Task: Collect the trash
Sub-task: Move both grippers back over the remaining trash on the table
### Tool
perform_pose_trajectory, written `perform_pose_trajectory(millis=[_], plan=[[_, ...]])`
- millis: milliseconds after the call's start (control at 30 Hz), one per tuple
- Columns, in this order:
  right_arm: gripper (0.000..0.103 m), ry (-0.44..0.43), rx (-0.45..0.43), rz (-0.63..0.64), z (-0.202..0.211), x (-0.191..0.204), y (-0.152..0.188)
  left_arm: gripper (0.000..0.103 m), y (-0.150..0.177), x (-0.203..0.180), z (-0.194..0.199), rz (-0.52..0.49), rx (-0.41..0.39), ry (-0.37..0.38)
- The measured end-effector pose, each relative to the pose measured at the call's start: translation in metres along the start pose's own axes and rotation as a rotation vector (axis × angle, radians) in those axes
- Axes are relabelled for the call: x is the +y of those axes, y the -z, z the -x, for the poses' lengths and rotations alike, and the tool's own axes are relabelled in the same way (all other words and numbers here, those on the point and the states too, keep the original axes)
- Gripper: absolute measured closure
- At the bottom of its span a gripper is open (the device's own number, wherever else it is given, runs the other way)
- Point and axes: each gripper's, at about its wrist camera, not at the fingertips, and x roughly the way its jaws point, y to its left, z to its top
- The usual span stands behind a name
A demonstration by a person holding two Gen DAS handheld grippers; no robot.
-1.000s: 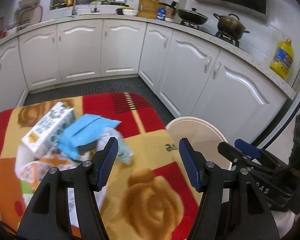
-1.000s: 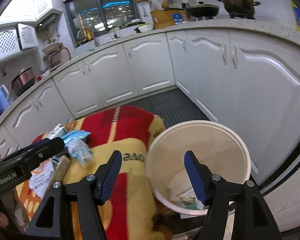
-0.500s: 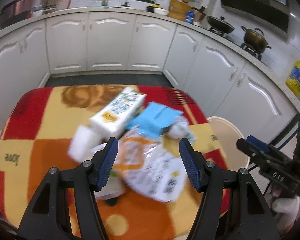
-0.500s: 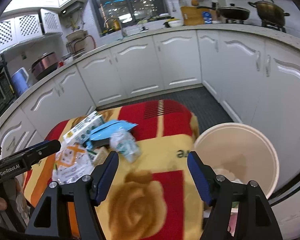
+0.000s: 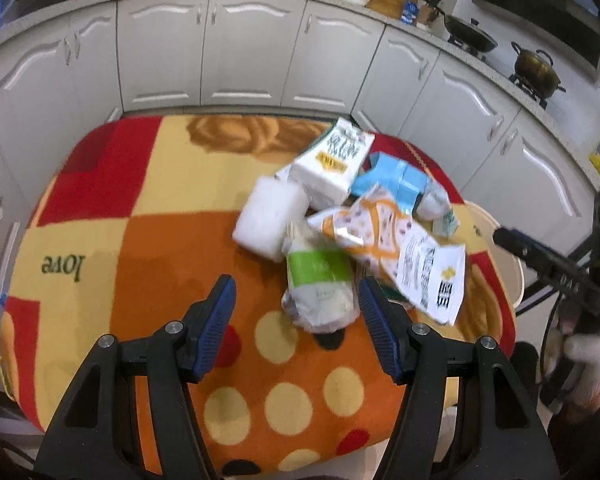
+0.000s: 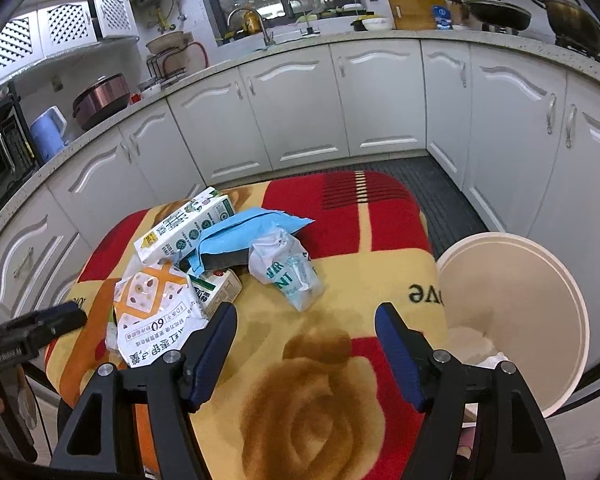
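A heap of trash lies on a blanket-covered table (image 5: 140,240): a white carton (image 5: 332,164) (image 6: 184,228), a blue wrapper (image 5: 396,180) (image 6: 240,232), an orange-and-white bag (image 5: 400,252) (image 6: 152,312), a green-labelled bag (image 5: 320,284), a white foam block (image 5: 268,216) and a crumpled clear bag (image 6: 288,268). My left gripper (image 5: 296,316) is open and empty just in front of the green-labelled bag. My right gripper (image 6: 306,344) is open and empty over the blanket, near the clear bag. A cream bin (image 6: 512,312) stands at the table's right edge.
White kitchen cabinets (image 6: 300,116) curve round the table, with pots and a wok on the counter (image 6: 496,8). A dark mat (image 6: 440,184) covers the floor beyond. Some trash lies at the bin's bottom (image 6: 472,344). The right gripper shows in the left view (image 5: 556,272).
My left gripper has swung left and back from the bin side to face the trash heap. My right gripper has turned left from above the bin to over the table.
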Motion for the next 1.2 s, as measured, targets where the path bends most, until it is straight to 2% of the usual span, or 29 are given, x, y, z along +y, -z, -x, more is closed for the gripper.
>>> perform_pose_trajectory(millis=[167, 400, 1067, 1200], plan=[[0.034, -0.014, 0.017, 0.021, -0.014, 0.002, -0.005, 0.041, 0.002, 0.002, -0.021, 0.014, 0.038, 0.03], [0.034, -0.032, 0.042, 0.04, -0.038, -0.002, -0.014, 0.041, -0.003, 0.008, -0.038, 0.058, 0.04, 0.072], [0.033, -0.037, 0.097, 0.082, -0.082, 0.003, -0.025, 0.041, -0.006, 0.006, -0.062, 0.051, 0.068, 0.041], [0.033, -0.067, 0.097, 0.062, -0.085, 0.002, -0.026, 0.041, -0.006, 0.009, -0.063, 0.062, 0.06, 0.05]])
